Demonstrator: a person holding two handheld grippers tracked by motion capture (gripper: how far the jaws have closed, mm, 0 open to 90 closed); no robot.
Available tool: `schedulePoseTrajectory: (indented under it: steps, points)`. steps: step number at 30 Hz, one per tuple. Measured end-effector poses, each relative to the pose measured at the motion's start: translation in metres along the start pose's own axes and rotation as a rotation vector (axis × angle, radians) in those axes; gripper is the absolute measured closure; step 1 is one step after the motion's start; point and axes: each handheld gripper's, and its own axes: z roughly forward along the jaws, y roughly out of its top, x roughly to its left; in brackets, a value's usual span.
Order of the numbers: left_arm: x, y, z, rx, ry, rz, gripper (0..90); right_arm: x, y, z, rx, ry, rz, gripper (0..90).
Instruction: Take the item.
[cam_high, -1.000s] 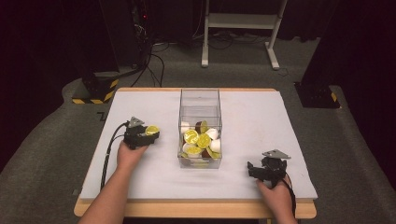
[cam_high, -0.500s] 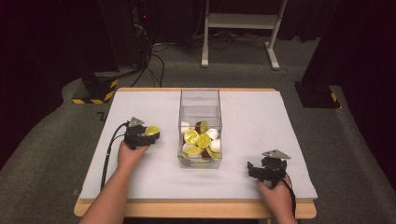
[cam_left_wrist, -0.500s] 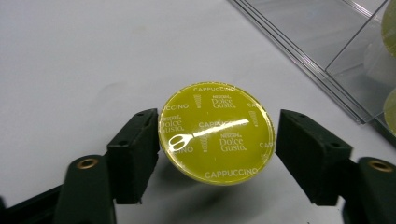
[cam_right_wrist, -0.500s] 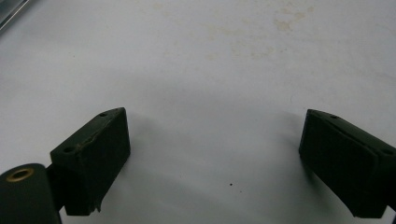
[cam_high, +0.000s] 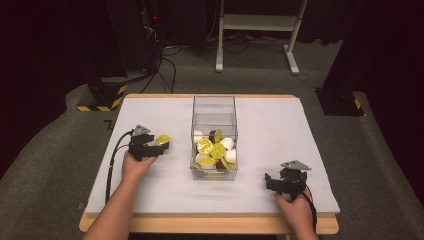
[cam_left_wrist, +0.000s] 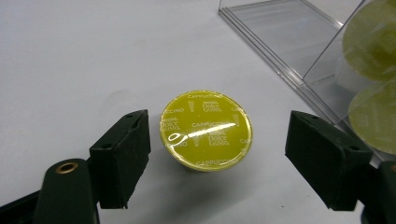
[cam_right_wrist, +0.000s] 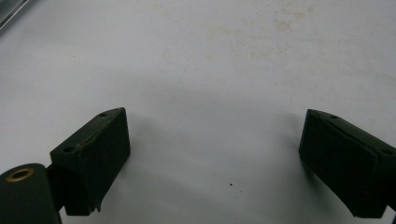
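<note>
Right tool (cam_high: 281, 183): nearest the person, at the tabletop's (cam_high: 280, 125) front right; jaws set wide, nothing between them. The right gripper view shows bare white surface with faint stains beyond the jaws.
Right hand (cam_high: 295, 212): grips the tool from below, cable trailing at the wrist.
Left tool (cam_high: 159, 147): front left of the tabletop, a little farther in than the right one; jaws spread wide on either side of a capsule, touching neither side of it.
Yellow capsule (cam_left_wrist: 206, 129): sits on the tabletop between the left jaws, foil lid up, printed "Cappuccino"; just left of the box.
Clear box (cam_high: 214, 105): mid-tabletop, open-topped, long axis running away from the person; near end holds a heap of yellow (cam_high: 218, 150), white (cam_high: 227, 143) and brown (cam_high: 217, 135) capsules, far end bare.
Beyond: dark floor, cables, a white stand's legs (cam_high: 256, 25).
</note>
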Motion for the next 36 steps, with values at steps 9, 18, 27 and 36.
schedulePoseTrajectory:
  steps: [9, 18, 27, 36]
  points:
    - [-0.006, 0.000, -0.019, -0.030, -0.021, -0.001, 23.6, 0.000, 0.000, 0.000, -0.001, 0.000, -0.002, 8.7]
    - [-0.006, -0.013, -0.039, -0.020, -0.043, -0.007, 23.6, 0.000, 0.000, 0.000, 0.000, 0.000, 0.000, 8.7]
    - [-0.011, -0.033, -0.059, 0.010, -0.067, 0.027, 23.6, 0.000, 0.000, 0.000, 0.000, 0.000, 0.000, 8.7]
    - [-0.008, -0.069, -0.079, 0.032, -0.028, 0.088, 22.7, 0.000, 0.000, 0.000, 0.000, 0.000, -0.001, 8.7]
